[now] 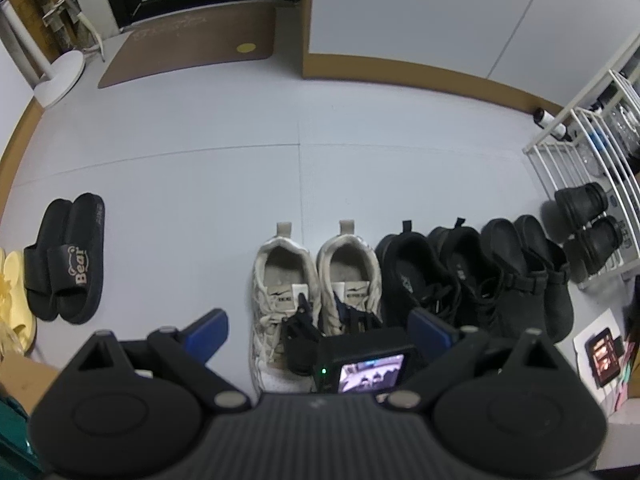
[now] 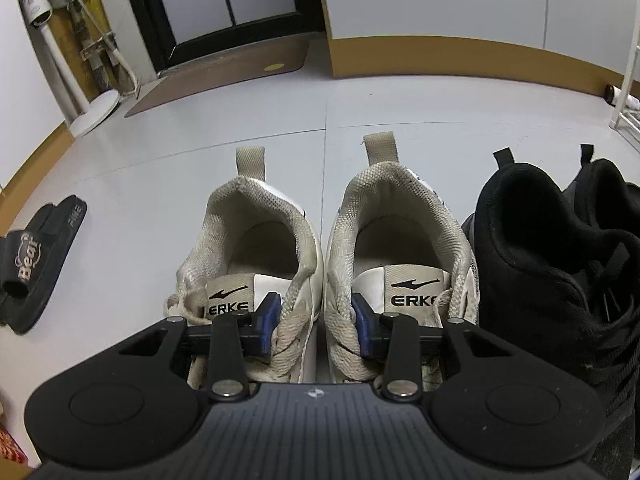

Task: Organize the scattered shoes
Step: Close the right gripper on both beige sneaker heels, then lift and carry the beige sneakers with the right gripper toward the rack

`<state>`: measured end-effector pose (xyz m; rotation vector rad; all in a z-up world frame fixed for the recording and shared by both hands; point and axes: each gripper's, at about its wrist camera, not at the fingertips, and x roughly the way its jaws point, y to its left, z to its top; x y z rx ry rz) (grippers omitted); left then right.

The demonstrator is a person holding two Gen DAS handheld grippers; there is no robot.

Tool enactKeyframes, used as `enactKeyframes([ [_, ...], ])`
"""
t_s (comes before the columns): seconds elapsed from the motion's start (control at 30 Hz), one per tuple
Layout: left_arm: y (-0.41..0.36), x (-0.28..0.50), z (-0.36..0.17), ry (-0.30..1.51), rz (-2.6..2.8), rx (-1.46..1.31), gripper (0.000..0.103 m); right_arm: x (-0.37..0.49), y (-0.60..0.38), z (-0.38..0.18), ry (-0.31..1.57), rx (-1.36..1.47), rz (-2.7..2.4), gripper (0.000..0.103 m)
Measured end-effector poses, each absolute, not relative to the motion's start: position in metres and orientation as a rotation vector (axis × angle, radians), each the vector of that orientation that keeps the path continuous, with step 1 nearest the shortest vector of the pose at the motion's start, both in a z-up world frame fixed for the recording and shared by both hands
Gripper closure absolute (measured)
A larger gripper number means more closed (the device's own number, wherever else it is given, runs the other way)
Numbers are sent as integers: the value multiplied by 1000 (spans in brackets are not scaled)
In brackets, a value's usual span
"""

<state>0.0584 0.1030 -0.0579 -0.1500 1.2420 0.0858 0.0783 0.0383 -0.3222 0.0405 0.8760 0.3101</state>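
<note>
far left of the white sneakers (image 1: 316, 280), yellow slippers (image 1: 14, 300) lie at the frame edge, and just beside them, nearer the sneakers, sit stacked black slides (image 1: 68, 256) printed "bear". the left gripper (image 1: 316, 330) hangs above the sneakers' toe end with its blue pads (image 1: 208, 330) spread wide and nothing between them. the sneakers stand side by side on the grey floor (image 1: 240, 168), heels pointing toward the far wall. the right gripper (image 2: 316, 316) sits low over their laces, one blue pad on the inner edge of each shoe, so both inner walls lie between the jaws; the pads seem to press the fabric, though the lace clutter makes contact hard to confirm. immediately right of the sneakers stands a pair of black lace-up shoes (image 1: 440, 276), touching them, then black clogs (image 1: 532, 268), then chunky black shoes (image 1: 588, 228) against a white wire rack (image 1: 592, 152). beyond the sneakers' heels, a brown doormat (image 1: 192, 44) lies at a dark door.
</note>
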Motion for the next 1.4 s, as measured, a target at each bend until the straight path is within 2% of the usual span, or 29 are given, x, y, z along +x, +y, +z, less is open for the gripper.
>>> enactKeyframes([
  [0.4, 98, 62, -57, 1245, 69, -146, 5, 66, 36, -329, 813, 66, 293, 61],
  [0.63, 97, 64, -55, 1238, 61, -147, 5, 66, 36, -328, 813, 90, 248, 78],
  [0.83, 100, 64, -55, 1235, 65, -142, 5, 60, 29, -325, 787, 102, 281, 81],
  [1.4, 82, 53, -36, 1184, 21, -137, 5, 32, 12, -251, 588, 125, 328, 82],
])
